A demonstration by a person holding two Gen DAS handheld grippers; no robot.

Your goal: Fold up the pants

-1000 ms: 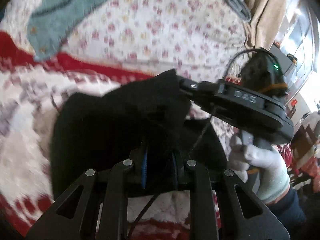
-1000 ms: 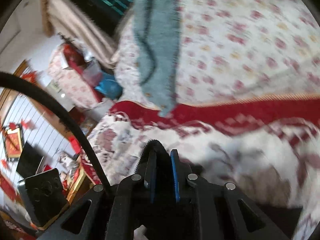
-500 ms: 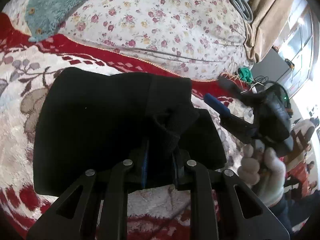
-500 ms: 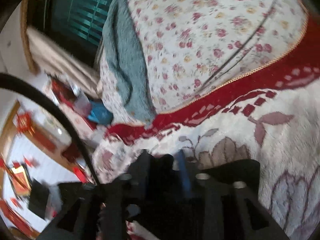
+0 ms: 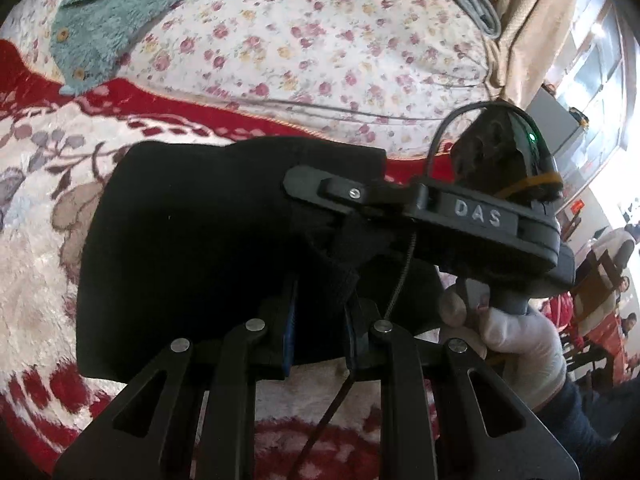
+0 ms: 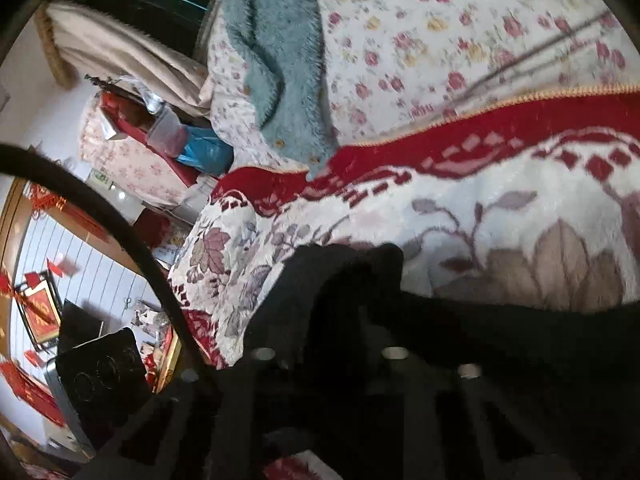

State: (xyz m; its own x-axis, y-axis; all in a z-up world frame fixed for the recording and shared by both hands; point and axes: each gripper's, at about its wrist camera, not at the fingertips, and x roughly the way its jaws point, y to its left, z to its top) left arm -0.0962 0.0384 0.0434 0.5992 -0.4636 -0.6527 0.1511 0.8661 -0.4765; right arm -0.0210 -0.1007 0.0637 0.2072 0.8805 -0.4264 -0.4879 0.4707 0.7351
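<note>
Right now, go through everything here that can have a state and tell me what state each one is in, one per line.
black pants: folded into a flat block on the blanket, one edge bunched up
left gripper: shut on the bunched edge of the pants
right gripper: over the pants, open or shut cannot be told
teal fleece garment: unfolded, draped on the floral quilt
green indicator light: on

matt black cloth pants [image 5: 192, 240] lie on a plush, fuzzy blanket [image 5: 36, 272]; teal fleece [image 5: 104, 28] looks shaggy.

A red-and-white floral blanket [image 5: 36, 208] covers the bed, rose-print quilt [image 5: 304, 48] behind, bright window [image 5: 600, 80] right.
</note>
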